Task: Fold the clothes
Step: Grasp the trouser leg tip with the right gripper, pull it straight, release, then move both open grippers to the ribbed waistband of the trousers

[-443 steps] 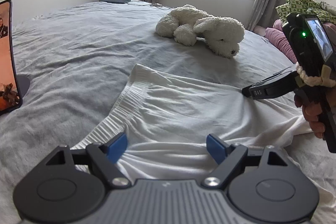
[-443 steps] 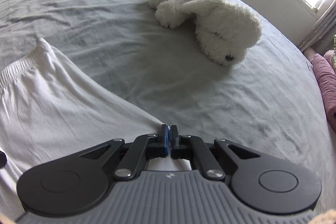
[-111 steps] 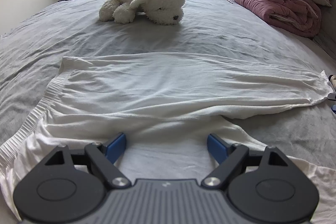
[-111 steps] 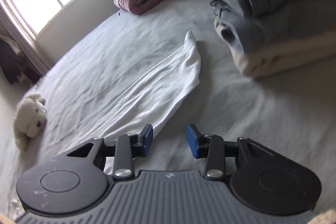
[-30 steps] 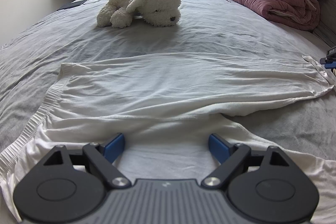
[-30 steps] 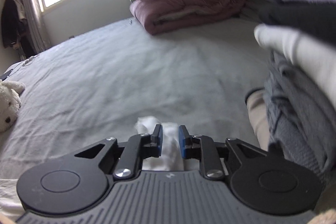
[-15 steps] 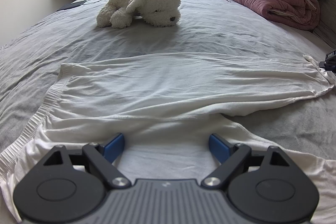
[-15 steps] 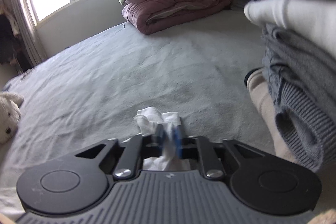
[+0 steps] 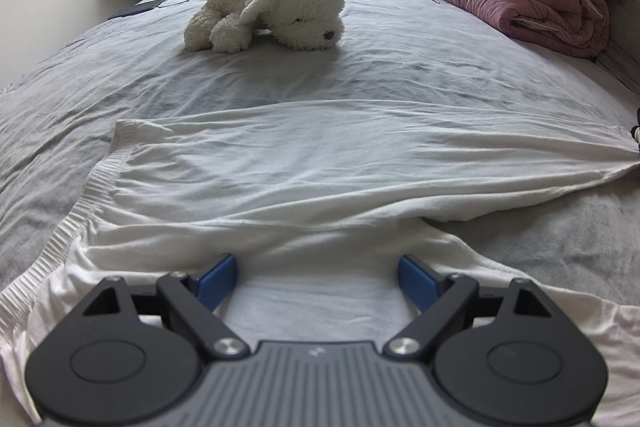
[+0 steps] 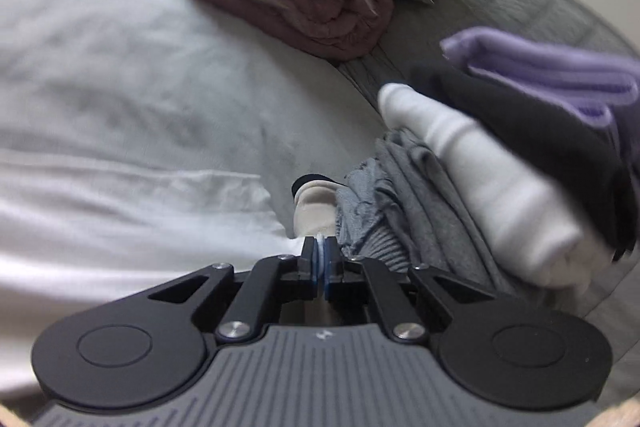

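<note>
Grey bed (image 9: 400,75), window at 12 o'clock. Left tool (image 9: 316,277) gapes over white pants (image 9: 320,163). Only the right view shows clothes stack (image 10: 500,163); right tool (image 10: 321,261) pinches the hem.

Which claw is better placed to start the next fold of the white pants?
Right, probably. The right claw is shut on the leg end of the white pants. The left claw hangs open over the near cloth, gripping nothing.
</note>
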Motion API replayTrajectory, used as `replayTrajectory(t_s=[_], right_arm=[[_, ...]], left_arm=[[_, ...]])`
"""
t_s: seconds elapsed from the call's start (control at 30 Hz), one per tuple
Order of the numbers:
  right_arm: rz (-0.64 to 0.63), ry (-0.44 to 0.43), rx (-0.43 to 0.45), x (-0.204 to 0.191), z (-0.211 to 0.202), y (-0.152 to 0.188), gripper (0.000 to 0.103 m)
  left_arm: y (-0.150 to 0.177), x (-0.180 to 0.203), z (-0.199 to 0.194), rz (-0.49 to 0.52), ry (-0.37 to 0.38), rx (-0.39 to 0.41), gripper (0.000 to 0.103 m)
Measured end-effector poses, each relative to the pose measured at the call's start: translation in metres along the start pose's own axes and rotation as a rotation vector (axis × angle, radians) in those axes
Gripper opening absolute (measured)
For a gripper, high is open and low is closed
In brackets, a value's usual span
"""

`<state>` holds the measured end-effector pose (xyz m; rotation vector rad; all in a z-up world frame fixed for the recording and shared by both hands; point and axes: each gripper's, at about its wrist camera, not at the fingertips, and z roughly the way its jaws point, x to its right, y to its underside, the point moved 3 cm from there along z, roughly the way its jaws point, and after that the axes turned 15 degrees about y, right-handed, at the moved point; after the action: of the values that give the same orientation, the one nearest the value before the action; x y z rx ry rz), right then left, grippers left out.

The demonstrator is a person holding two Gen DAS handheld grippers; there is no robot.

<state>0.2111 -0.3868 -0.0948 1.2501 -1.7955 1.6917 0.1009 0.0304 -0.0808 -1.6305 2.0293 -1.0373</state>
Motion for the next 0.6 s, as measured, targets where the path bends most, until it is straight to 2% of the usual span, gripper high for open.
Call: replayTrajectory(t_s=[0.03, 0.13, 0.17, 0.23, 0.33, 0.47, 0.6], right_arm=[[-0.046, 0.014, 0.012, -0.005, -0.001, 0.001, 0.004], [-0.054, 0.011, 0.015, -0.004, 0.000, 0.004, 0.011], [-0.016, -0.010, 0.002, 0.001, 0.000, 0.003, 0.024], [0.064, -0.052, -0.017, 0.013, -0.003, 0.001, 0.039], [0.137, -0.093, -0.019, 0.027, -0.014, -0.003, 0.043], [0.228, -0.150, -0.016, 0.043, -0.034, 0.000, 0.058], [0.310, -0.255, -0.071, 0.057, -0.053, 0.011, 0.061]], left_arm=[[0.000, 0.000, 0.000, -0.001, 0.002, -0.001, 0.089], [0.000, -0.001, -0.001, -0.006, 0.009, -0.006, 0.089], [-0.001, -0.001, -0.001, -0.007, 0.011, -0.007, 0.089], [-0.001, -0.002, -0.001, -0.010, 0.016, -0.010, 0.089], [-0.002, -0.004, -0.003, -0.023, 0.027, -0.015, 0.089], [-0.004, -0.008, -0.008, -0.066, 0.052, -0.019, 0.089], [-0.005, -0.011, -0.014, -0.089, 0.061, -0.013, 0.089]])
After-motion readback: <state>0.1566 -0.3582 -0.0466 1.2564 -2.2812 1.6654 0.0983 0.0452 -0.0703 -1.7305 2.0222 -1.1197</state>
